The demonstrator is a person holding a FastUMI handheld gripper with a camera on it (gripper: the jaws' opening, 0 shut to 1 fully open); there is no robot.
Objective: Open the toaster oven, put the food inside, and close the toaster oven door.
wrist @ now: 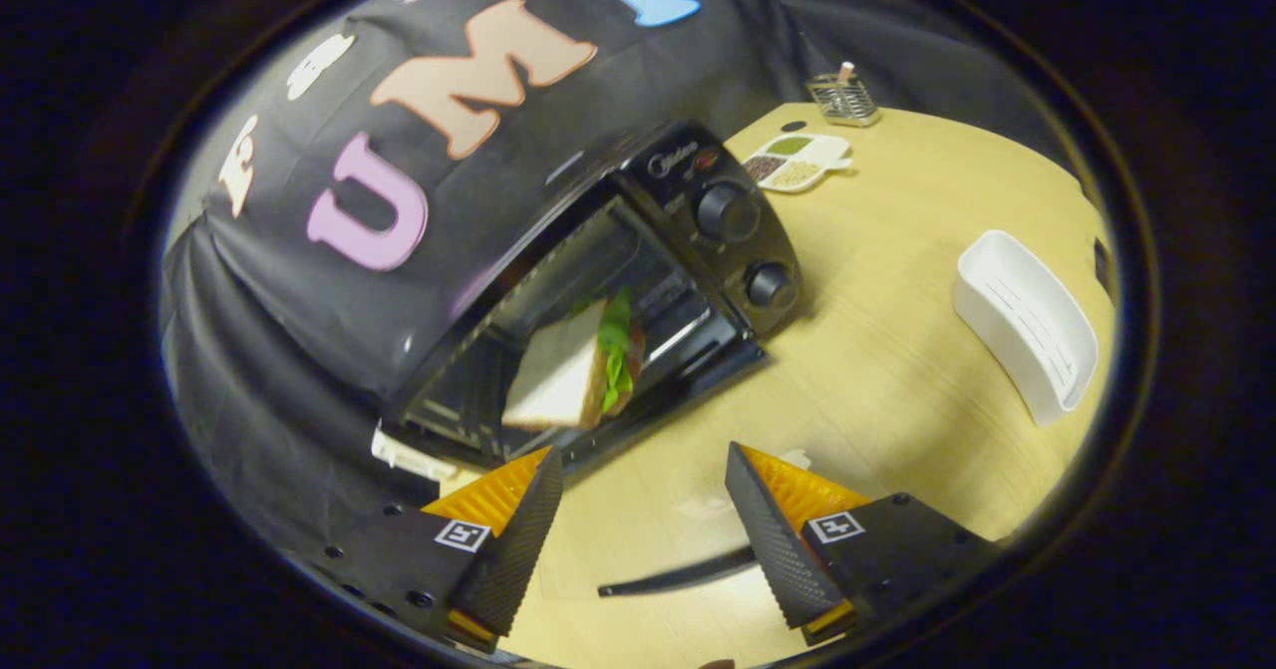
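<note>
Sandwich (573, 370) sits inside the toaster oven (618, 290) at my eleven o'clock; gripper (643, 500) fingers spread, empty; door appears unclosed.

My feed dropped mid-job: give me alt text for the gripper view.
A triangular white-bread sandwich with green lettuce sits inside the black toaster oven, just beyond the open, empty gripper. Its door looks open. A white plastic tray lies on the light wooden table.
</note>
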